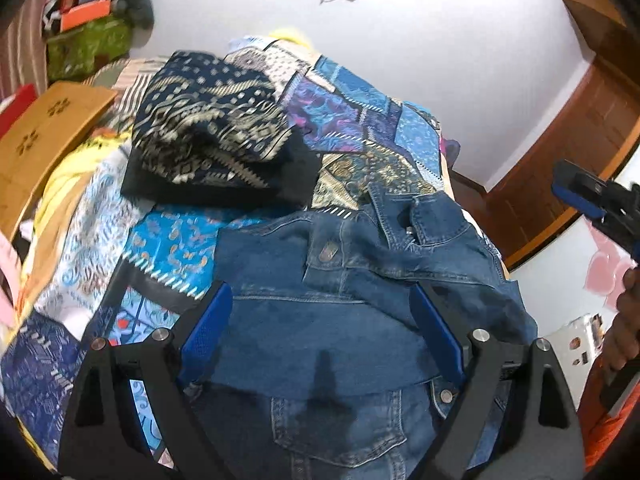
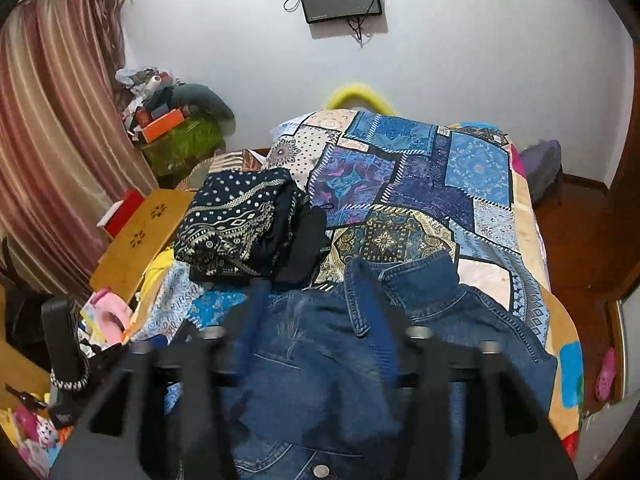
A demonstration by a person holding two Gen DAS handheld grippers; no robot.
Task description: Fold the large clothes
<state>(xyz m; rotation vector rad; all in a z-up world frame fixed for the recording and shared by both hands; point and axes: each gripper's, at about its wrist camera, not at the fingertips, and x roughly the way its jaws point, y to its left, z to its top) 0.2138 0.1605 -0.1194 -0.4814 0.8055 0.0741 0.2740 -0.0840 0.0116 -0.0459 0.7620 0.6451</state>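
A blue denim jacket lies partly folded on the near end of the bed, its collar turned up toward the far side. My left gripper hovers over the jacket's middle, blue pads wide apart and gripping nothing. In the right wrist view my right gripper is blurred above the jacket just below the collar. Its fingers stand apart with no cloth pinched between them. The left wrist view also shows the right gripper at the right edge, held by a hand.
A folded stack of dark patterned clothes sits on the patchwork bed cover beyond the jacket. A wooden board and loose clutter line the bed's left side. Curtain at left, wooden door at right.
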